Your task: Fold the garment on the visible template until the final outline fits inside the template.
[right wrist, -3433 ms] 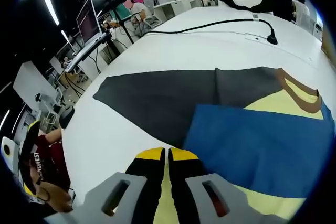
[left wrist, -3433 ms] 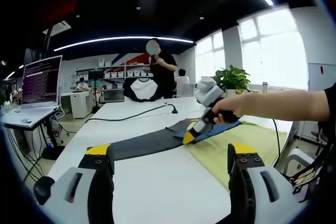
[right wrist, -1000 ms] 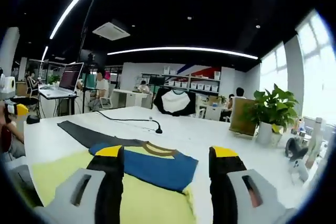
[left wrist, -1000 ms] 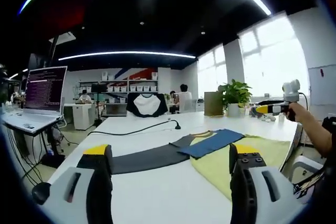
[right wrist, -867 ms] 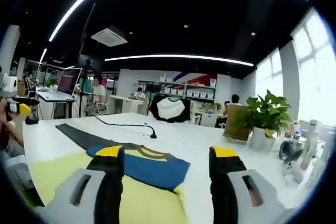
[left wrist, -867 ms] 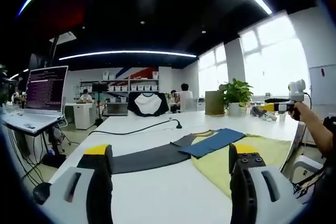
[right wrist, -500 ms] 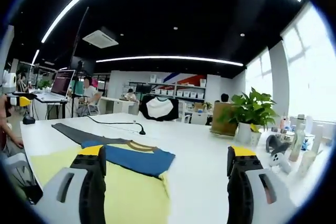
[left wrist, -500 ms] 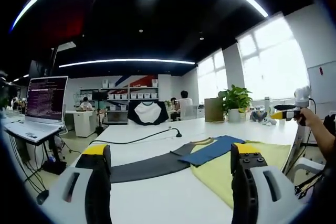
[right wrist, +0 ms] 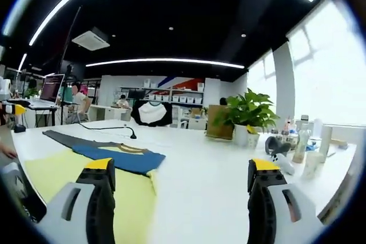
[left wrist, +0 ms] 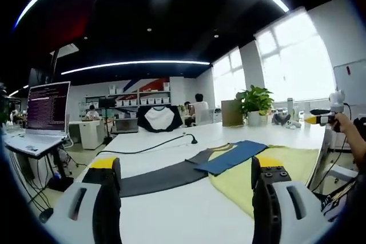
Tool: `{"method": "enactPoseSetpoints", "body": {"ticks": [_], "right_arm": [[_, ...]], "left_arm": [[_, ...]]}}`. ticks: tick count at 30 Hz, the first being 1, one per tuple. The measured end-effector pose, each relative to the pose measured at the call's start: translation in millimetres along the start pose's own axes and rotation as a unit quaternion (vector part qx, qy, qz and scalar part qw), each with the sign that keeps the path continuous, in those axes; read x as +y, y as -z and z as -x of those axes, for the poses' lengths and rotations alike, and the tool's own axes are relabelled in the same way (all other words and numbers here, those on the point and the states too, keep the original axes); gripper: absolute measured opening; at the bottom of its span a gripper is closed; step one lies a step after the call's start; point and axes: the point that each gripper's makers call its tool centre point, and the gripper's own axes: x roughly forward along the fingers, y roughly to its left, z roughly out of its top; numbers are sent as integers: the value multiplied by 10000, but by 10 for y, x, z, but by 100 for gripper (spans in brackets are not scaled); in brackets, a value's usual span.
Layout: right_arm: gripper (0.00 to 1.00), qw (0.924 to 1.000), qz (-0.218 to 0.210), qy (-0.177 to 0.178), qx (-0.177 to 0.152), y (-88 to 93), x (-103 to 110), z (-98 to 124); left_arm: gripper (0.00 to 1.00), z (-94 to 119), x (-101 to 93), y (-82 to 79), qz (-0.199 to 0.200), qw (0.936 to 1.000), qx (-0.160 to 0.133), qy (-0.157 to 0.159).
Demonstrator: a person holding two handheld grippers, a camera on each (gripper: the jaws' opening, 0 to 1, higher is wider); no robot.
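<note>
Garment: garment (left wrist: 229, 157) lying flat on the white tabletop (left wrist: 171, 210), centre of the left gripper view; a blue panel folded across it, a yellow body at lower right, and a dark grey sleeve (left wrist: 160, 176) stretched toward the lower left. In the right gripper view it sits at the left of the frame, blue part (right wrist: 123, 157) over yellow, brown collar edge showing.
Template: I cannot tell a template outline apart from the cloth and the white surface.
Left tongs: left tongs (left wrist: 184, 167) wide open, nothing between the yellow-tipped jaws, held above the near edge of the tabletop, apart from the garment.
Right tongs: right tongs (right wrist: 180, 168) also wide open and empty; the garment lies left of the left jaw. They also appear at the far right of the left gripper view (left wrist: 318, 119), held in a person's hand (left wrist: 346, 127) and well away from the cloth; from there I cannot tell how the jaws stand.
Cable: black cable (left wrist: 154, 146) trailing across the tabletop behind the garment.
Laptop: open laptop (left wrist: 40, 112) on a stand, left side of the left gripper view.
Plant: potted plant (right wrist: 247, 117) on the tabletop, right of centre in the right gripper view, with bottles (right wrist: 309, 141) further right.
Background: black-and-white shirt (left wrist: 159, 118) displayed at the back of the room.
</note>
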Motion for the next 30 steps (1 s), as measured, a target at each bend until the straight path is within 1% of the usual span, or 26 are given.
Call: {"method": "enactPoseSetpoints", "body": {"ticks": [2,4,7,11,15,17,18,19,20,21,23,25,27,29,30], "right_arm": [[99,10000,59,50,-41,6,-23,55],[99,9999,70,92,24,52,-59,98],[99,9999,71,119,15,57,-92,111],[99,9998,146,119,119,74,-91,156],[99,9999,84,124,9,10,-106,189],[99,9999,59,128,-8,-3,-113,196],[99,9998,-6,159,-82,-29,-133,204],[99,9989,-291,254,-283,-84,-170,209],[99,9983,-387,243,-356,-102,-179,215],[99,9988,-343,192,-281,-79,-192,226],[99,9990,-313,230,-218,-59,-201,233],[99,9993,-158,316,-159,-35,-234,249],[99,9993,-157,311,-142,-27,-235,255],[99,9992,-234,267,-172,-35,-234,265],[99,9992,-254,256,-170,-35,-235,264]], "left_arm": [[100,2,6,6,41,10000,20,-4],[100,4,30,-11,31,10000,-21,-61],[100,2,76,-29,25,9998,-87,-168],[100,-1,141,14,37,9996,-66,-267],[100,-15,231,111,-33,9991,98,-413],[100,-21,215,124,-58,9993,122,-348],[100,-33,184,114,-96,9996,87,-269],[100,-40,176,116,-70,9996,98,-266],[100,-46,160,118,-50,9996,116,-239],[100,-49,146,107,-44,9997,92,-208],[100,-51,153,83,16,9997,38,-228],[99,-51,185,75,64,9996,39,-259],[98,-51,250,82,87,9994,41,-329],[98,-72,353,118,82,9990,109,-416],[97,-86,444,152,121,9983,178,-537]]}}
